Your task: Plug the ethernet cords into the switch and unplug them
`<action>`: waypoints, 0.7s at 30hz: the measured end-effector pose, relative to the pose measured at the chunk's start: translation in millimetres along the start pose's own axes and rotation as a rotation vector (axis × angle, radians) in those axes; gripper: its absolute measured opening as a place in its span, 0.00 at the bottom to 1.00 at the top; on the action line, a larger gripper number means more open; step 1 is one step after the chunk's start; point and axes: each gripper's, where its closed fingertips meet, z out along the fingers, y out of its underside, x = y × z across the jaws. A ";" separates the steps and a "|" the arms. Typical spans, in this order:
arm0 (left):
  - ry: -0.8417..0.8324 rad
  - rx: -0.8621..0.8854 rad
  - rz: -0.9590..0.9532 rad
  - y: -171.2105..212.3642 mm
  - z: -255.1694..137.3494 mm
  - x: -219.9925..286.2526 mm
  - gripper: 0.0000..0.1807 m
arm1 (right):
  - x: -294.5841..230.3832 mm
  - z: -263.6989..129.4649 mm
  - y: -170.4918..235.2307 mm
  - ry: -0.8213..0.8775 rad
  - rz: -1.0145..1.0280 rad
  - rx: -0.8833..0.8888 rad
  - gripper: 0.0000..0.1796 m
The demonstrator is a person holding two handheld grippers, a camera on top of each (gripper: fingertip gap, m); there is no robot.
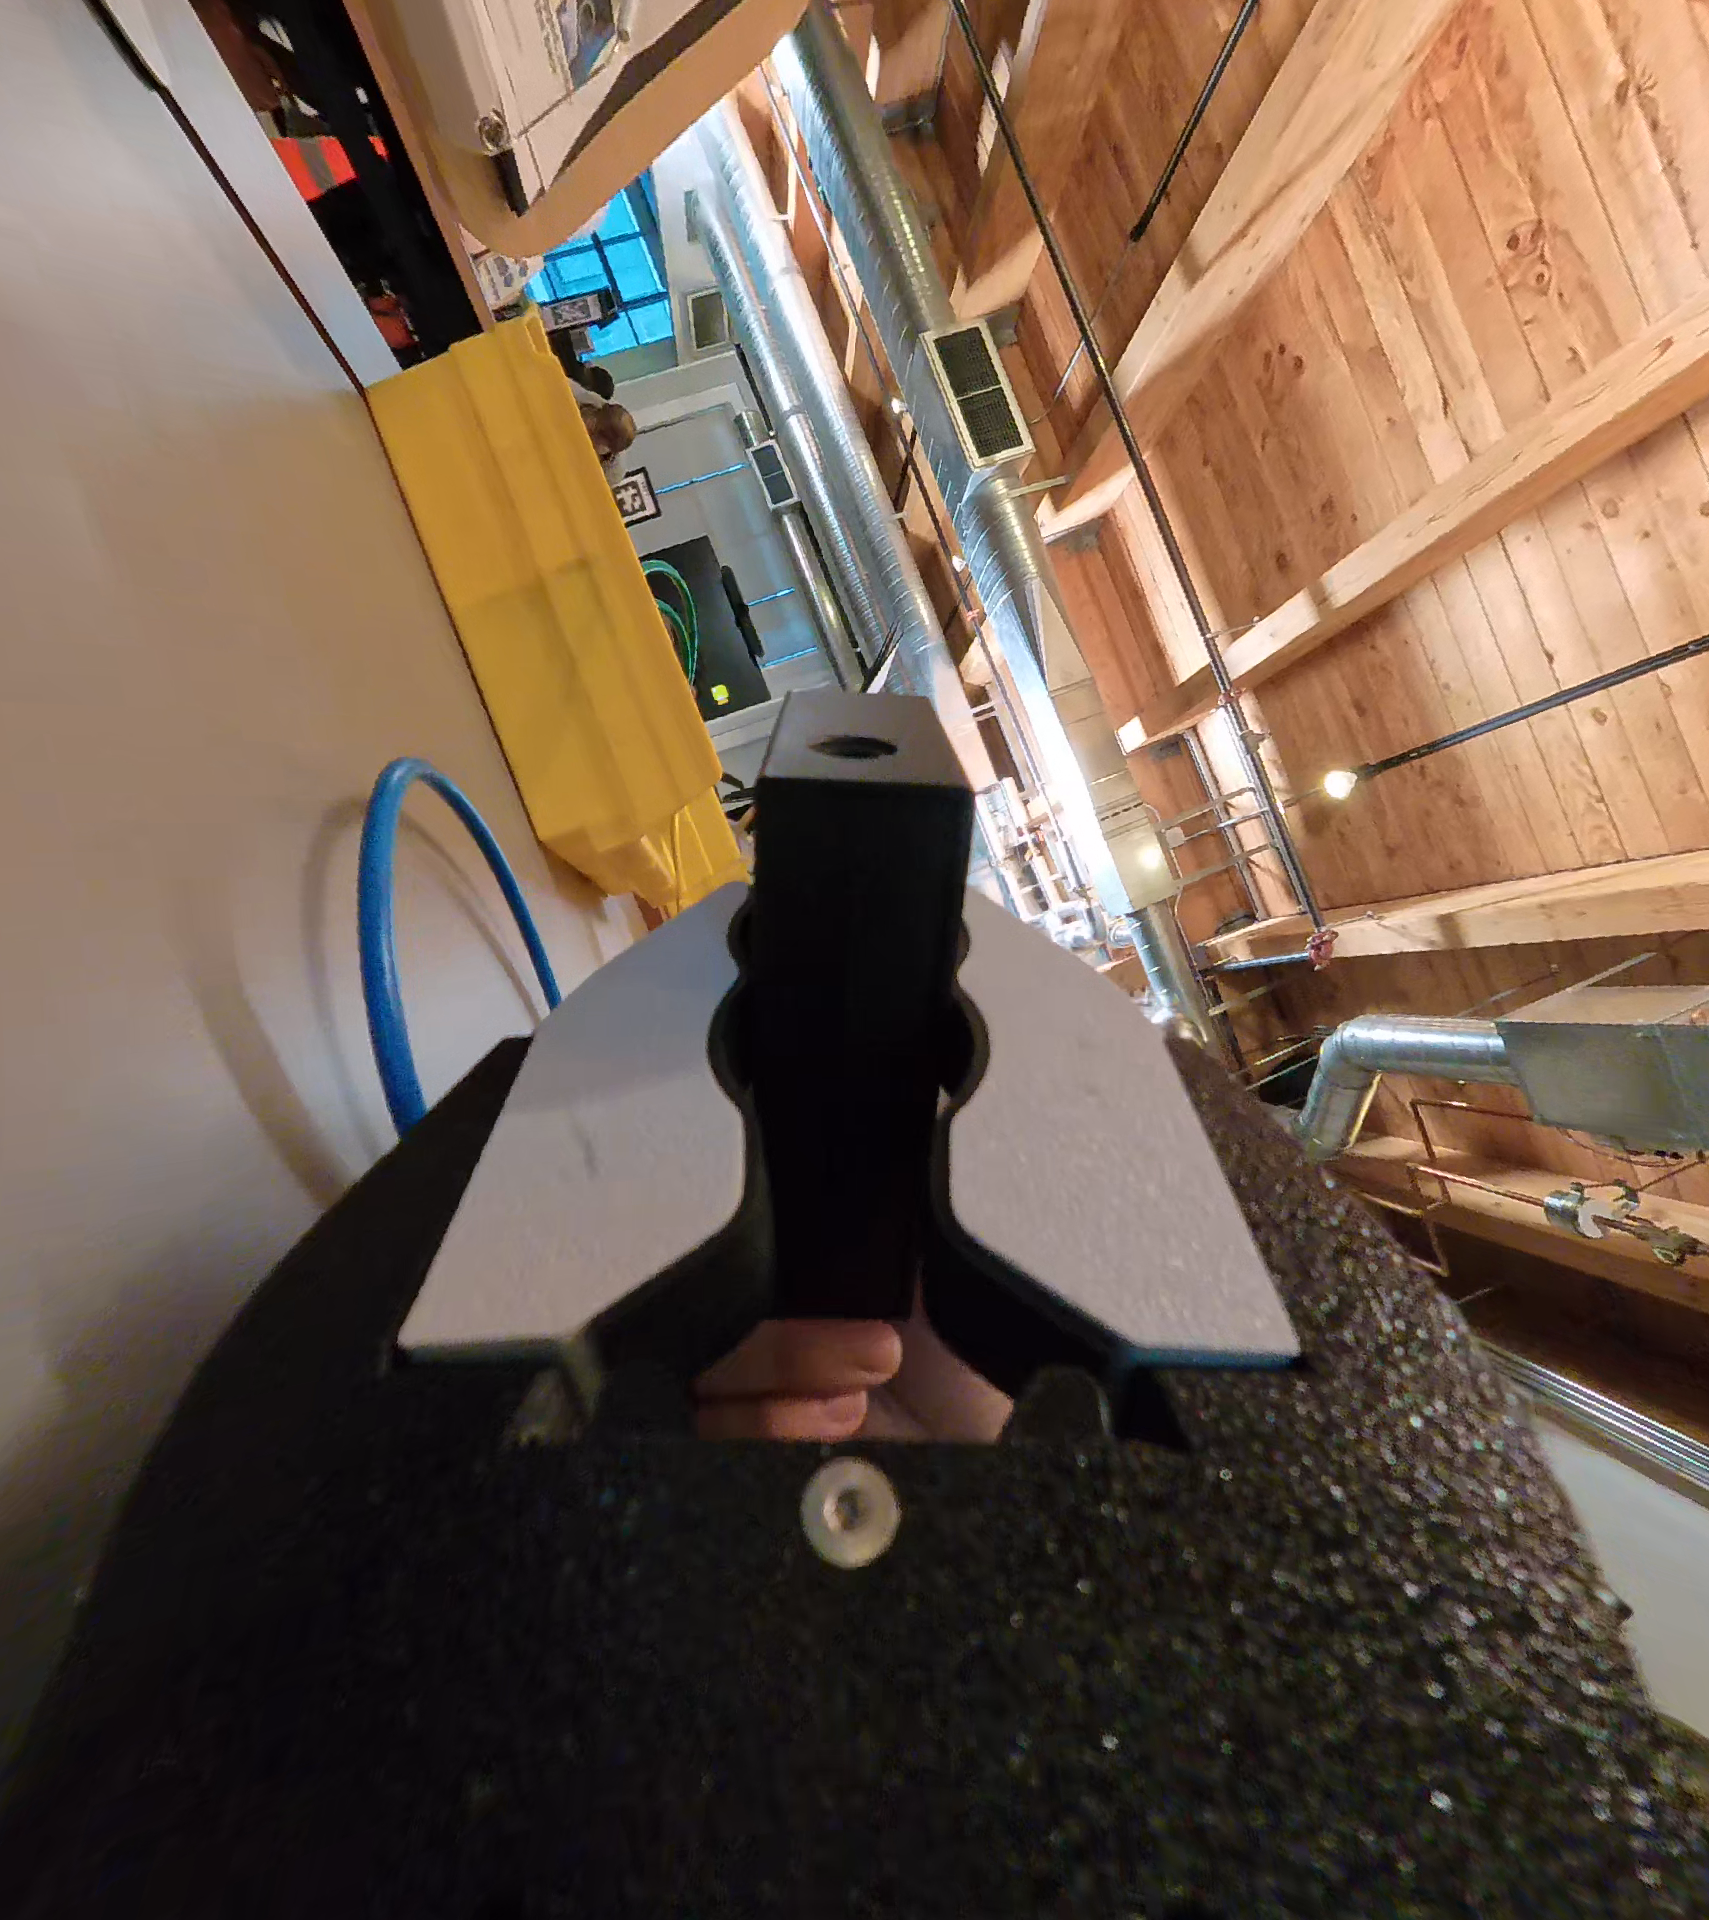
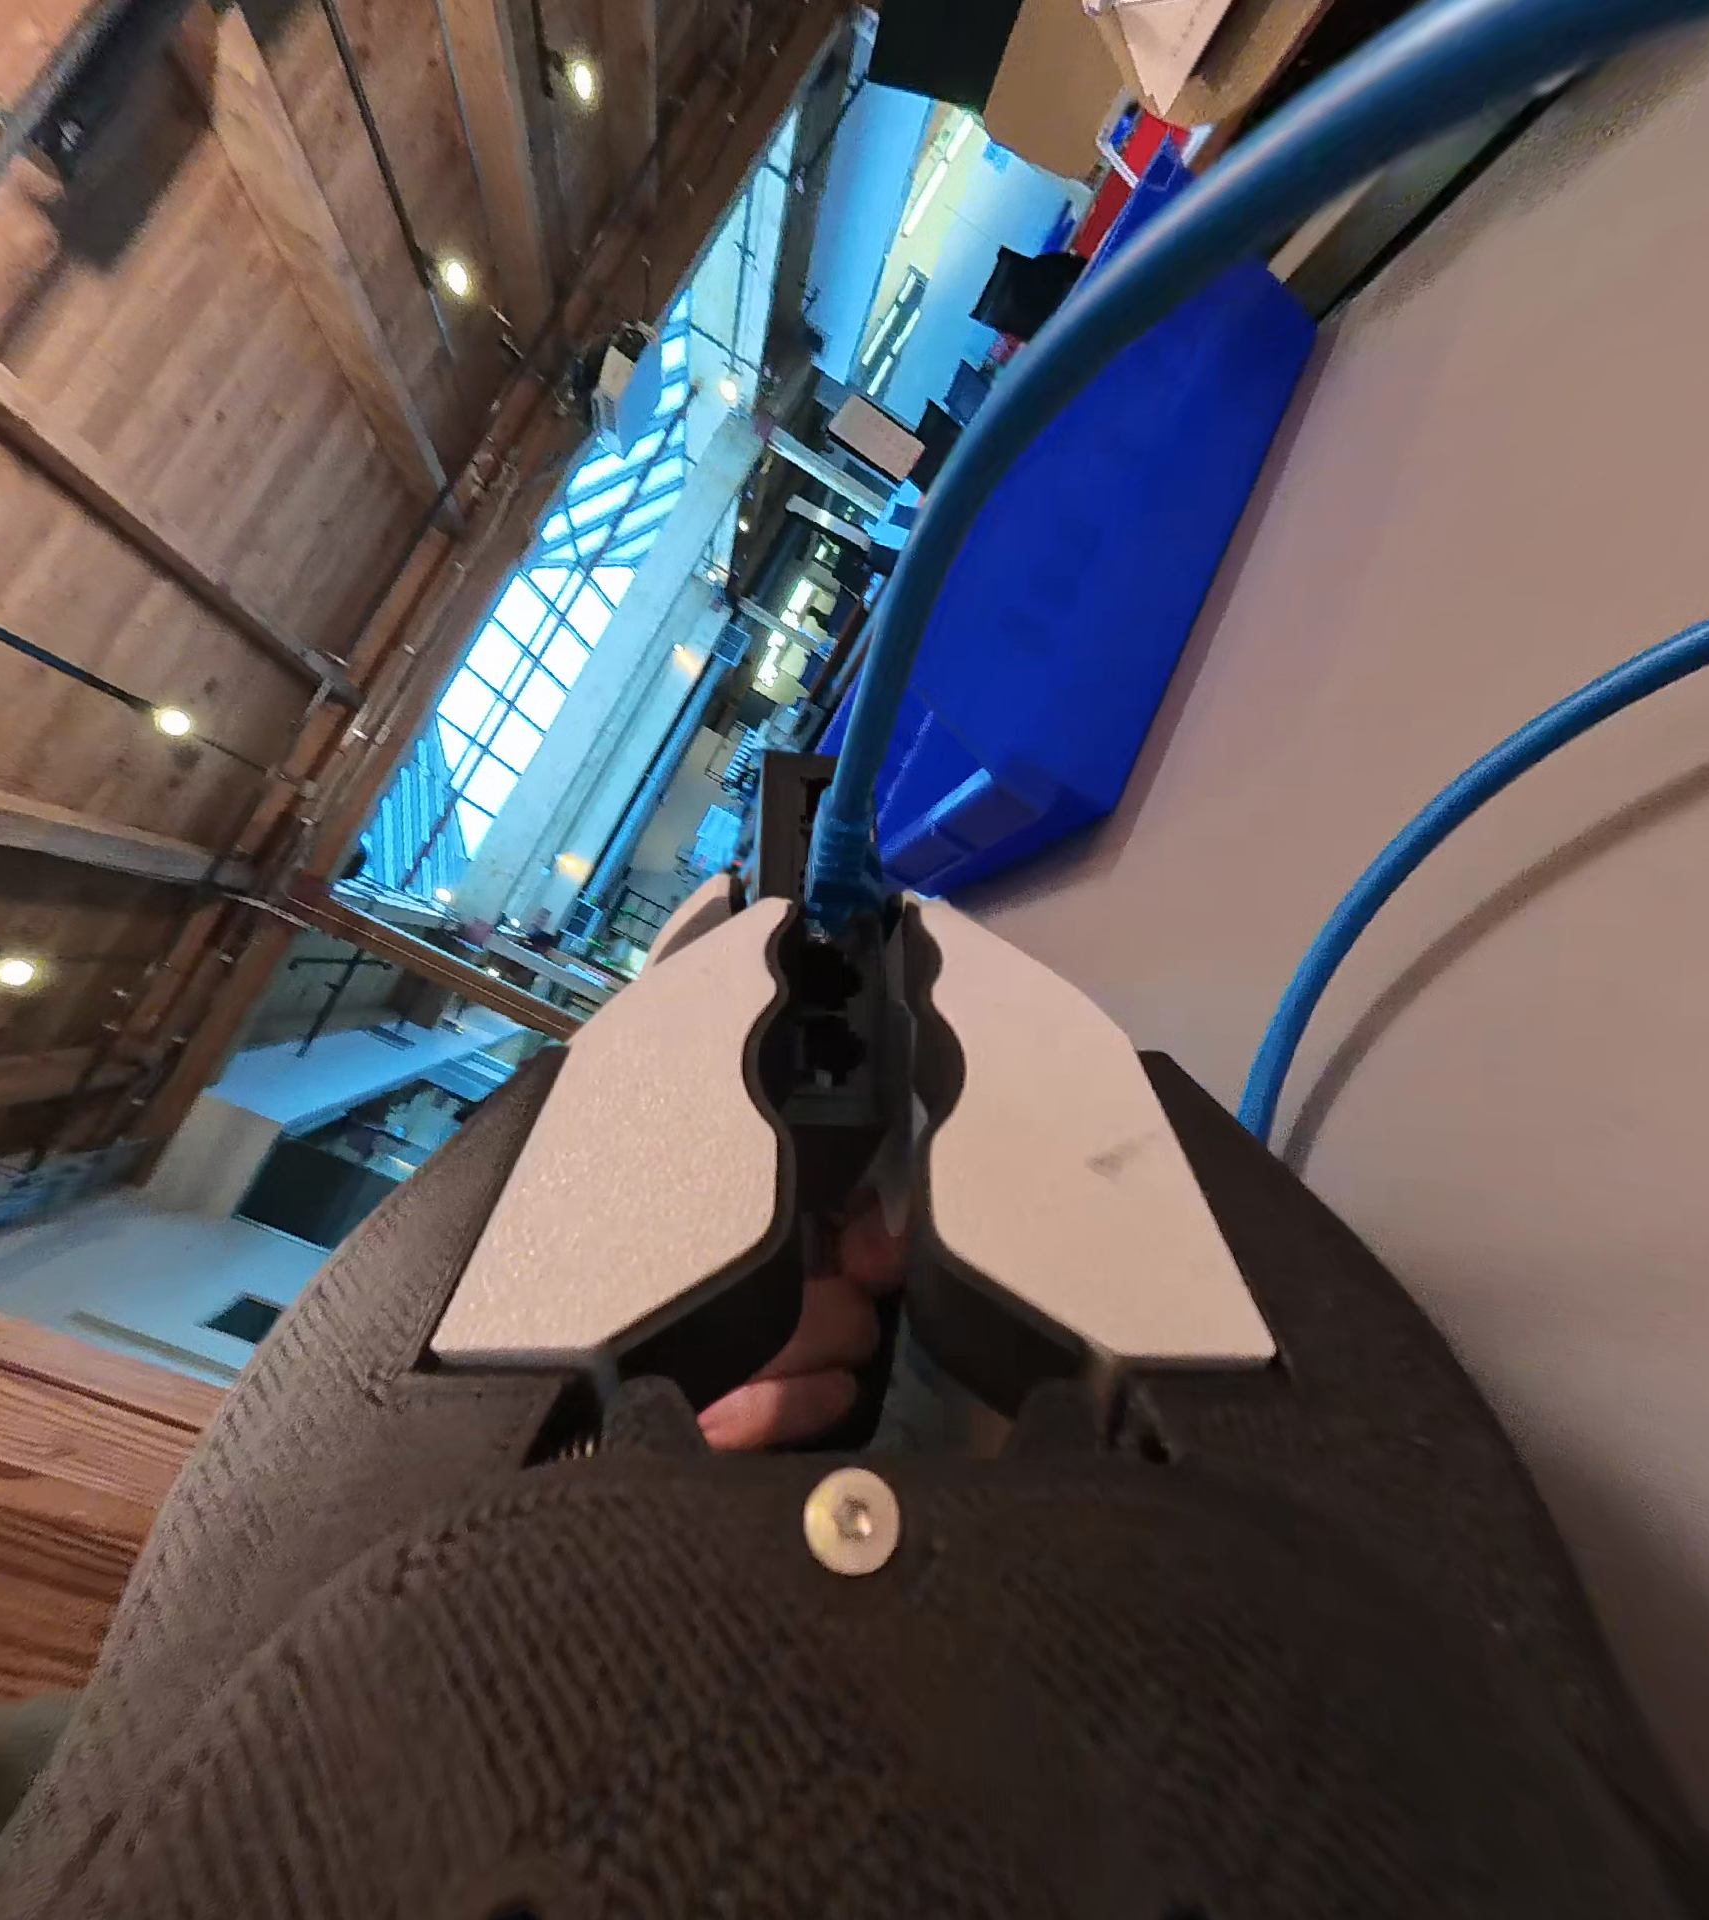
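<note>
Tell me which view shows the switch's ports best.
The right wrist view: the switch sits between the right gripper jaws, open ports facing the camera, a blue ethernet cord plugged in. The left wrist view shows only a plain black block face, no ports.

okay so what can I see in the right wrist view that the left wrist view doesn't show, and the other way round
Only the right wrist view shows the switch's port face with a blue ethernet cord plugged into it, plus a blue bin. Only the left wrist view shows the switch's plain black side and a yellow bin. Both show grey fingers closed on the switch, a blue cord loop on the pale table, and a wooden ceiling.
</note>
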 end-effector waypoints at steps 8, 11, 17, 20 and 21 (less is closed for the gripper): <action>0.013 -0.023 0.011 4.5 2.4 2.6 0.17 | -3.9 -1.0 -2.8 -0.051 0.049 0.069 0.08; 0.012 -0.018 0.016 4.2 2.2 2.4 0.17 | -4.6 -1.8 -2.2 -0.043 0.009 0.076 0.08; -0.006 -0.024 0.052 5.6 2.1 -0.3 0.17 | -2.0 -3.9 -0.7 -0.066 0.018 0.099 0.08; -0.006 -0.016 0.056 7.0 2.8 -1.9 0.17 | -0.2 -4.5 -1.0 -0.064 0.022 0.112 0.08; -0.003 -0.014 0.058 7.5 3.1 -2.0 0.17 | -0.3 -5.0 -1.2 -0.066 0.015 0.111 0.08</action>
